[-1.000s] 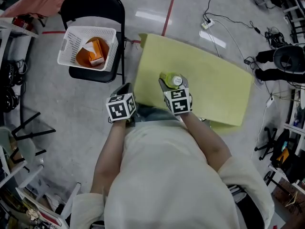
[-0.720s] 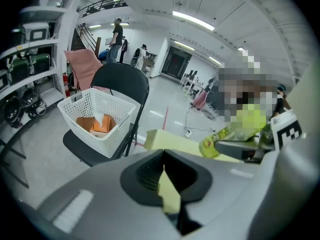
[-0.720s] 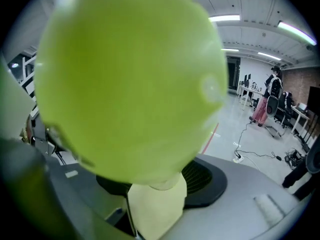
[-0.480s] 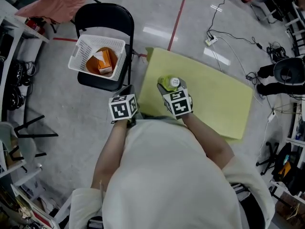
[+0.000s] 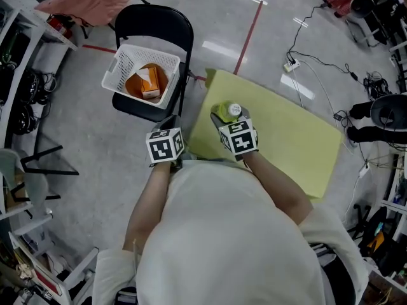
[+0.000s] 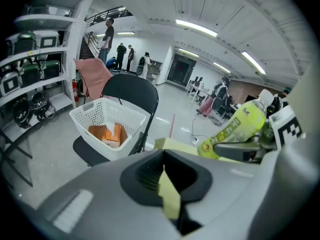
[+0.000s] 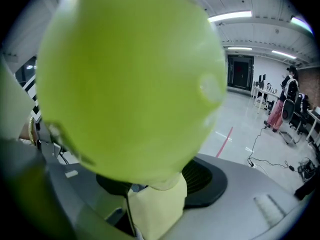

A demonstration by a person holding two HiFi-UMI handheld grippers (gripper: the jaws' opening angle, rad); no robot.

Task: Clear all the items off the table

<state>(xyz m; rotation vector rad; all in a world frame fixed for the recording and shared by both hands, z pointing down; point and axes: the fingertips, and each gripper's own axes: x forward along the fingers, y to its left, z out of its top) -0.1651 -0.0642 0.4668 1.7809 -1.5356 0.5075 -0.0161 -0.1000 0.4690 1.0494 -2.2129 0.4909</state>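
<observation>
Over the last second the right gripper [image 5: 228, 120] had carried the bottle [image 6: 235, 126] leftwards across the table [image 5: 280, 138], so that it stood over the table's near-left edge rather than further in, and the basket [image 5: 119, 75] on the chair [image 5: 159, 21] lay closer than before. The right jaws stood spread wide round the bottle's body and clamped it, the cap end pointing away from the person. The left gripper [image 5: 171, 120] hung just off the table's left edge, its jaws pressed together with nothing of the task's between them. Since the yellow top showed bare apart from this 1 bottle, the clearing looked nearly finished, with only the drop into the basket left. The bottle was a smooth, rounded plastic cylinder in a glossy lime-green wrapper with a white screw cap; it likely weighed little and could slip in a loose grip. The basket was white rigid plastic, rectangular, its walls a perforated lattice, and it already held an orange carton [image 5: 150, 81] among other orange packaging. The chair was a black metal folding type, and the table top a flat, matte pale-yellow rectangle.
</observation>
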